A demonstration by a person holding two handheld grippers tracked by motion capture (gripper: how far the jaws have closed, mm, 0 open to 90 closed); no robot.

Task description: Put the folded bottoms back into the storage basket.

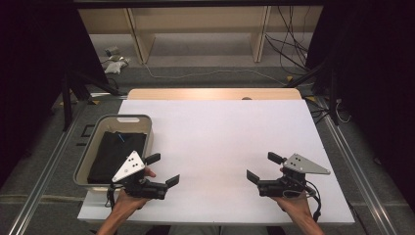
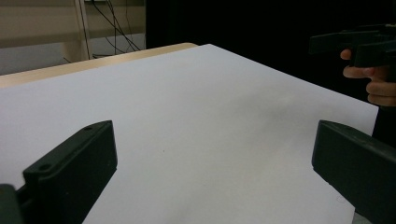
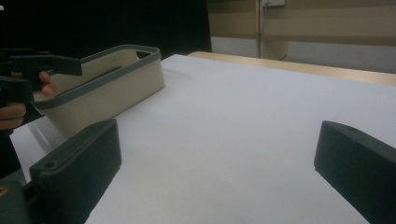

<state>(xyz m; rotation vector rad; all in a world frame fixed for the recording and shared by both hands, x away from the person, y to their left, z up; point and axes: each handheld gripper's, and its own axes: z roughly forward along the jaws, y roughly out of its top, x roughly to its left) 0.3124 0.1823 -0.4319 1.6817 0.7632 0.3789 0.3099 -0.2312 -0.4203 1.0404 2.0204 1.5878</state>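
Note:
My left gripper [image 1: 162, 169] stands open over the near left of the white table sheet [image 1: 220, 132], held in a hand, with nothing between its jaws. It sits just right of a beige bin with a grey rim [image 1: 128, 117], which holds a folded black cloth [image 1: 116, 156]. My right gripper [image 1: 264, 167] is open too, at the near right, and faces the left one. In the left gripper view the open jaws of the left gripper [image 2: 215, 140] frame bare white sheet. In the right gripper view the right gripper [image 3: 219, 140] frames the same sheet, with the bin [image 3: 107, 88] off to the left.
The table's wooden far edge [image 1: 210, 93] shows beyond the white sheet. Behind it stand pale shelf frames [image 1: 195, 29] and loose cables [image 1: 195, 73] on the floor. Metal rails [image 1: 44, 176] run along both sides of the table.

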